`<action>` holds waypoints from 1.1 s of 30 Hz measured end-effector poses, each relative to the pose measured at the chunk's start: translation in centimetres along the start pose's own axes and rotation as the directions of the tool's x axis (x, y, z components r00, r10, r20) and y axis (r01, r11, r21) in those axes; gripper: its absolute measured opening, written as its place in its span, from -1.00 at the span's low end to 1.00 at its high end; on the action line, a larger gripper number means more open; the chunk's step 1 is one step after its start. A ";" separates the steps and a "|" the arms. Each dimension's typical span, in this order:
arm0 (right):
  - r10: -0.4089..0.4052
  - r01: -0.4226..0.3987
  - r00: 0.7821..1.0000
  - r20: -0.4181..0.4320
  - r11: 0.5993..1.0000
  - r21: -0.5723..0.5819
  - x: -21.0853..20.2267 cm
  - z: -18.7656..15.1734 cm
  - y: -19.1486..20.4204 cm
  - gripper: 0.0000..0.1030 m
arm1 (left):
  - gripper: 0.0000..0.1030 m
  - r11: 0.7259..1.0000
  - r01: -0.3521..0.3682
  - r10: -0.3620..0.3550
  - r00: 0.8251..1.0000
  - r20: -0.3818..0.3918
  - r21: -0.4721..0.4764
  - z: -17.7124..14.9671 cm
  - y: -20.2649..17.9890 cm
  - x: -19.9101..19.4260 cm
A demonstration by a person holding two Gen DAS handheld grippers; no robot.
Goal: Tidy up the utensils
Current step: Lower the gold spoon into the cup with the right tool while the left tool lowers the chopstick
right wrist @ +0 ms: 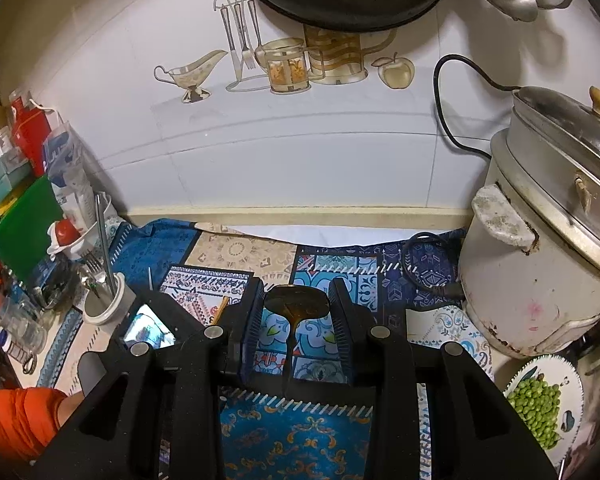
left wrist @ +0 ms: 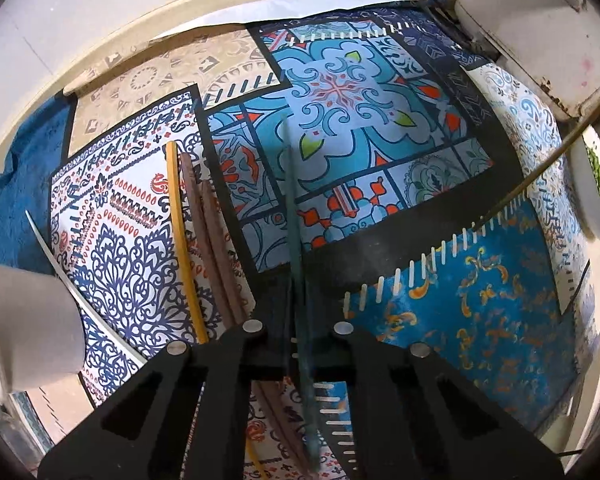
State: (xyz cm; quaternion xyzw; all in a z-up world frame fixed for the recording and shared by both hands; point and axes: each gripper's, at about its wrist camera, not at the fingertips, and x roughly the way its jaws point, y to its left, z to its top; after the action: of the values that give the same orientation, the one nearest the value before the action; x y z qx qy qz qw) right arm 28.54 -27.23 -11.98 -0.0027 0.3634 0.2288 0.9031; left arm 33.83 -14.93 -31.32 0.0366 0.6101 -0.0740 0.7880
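Your left gripper is clamped on a teal chopstick over open patterned mat, brown chopsticks just beside, counter edge well beyond.

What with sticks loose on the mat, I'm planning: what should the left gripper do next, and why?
Probably lift the teal chopstick toward the white cup: the left gripper looks shut on it, and that cup already holds utensils.

Brown chopsticks flat beside yellow one
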 end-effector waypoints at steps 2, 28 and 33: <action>0.001 -0.001 1.000 0.001 1.000 -0.002 0.0 0.1 0.0 -0.41 | -0.93 1.000 0.011 -0.011 1.000 0.008 -0.006 -0.1 0.0 -0.2; 0.073 -0.063 0.993 0.090 0.992 -0.112 -2.3 2.3 6.3 -0.41 | -0.94 0.982 0.082 -0.011 0.921 0.390 -0.167 -6.0 5.7 -16.0; 0.115 -0.097 0.988 0.108 0.983 -0.157 -2.3 3.4 8.9 -0.41 | -0.94 0.978 0.055 0.040 0.894 0.446 -0.199 -6.7 7.8 -18.7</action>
State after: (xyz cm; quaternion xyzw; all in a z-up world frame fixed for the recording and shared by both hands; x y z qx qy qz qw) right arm 25.66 -19.60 -6.52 -0.0387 0.2913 0.3032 0.9065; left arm 24.12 -4.87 -15.17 -0.0656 0.4170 -0.0198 0.9063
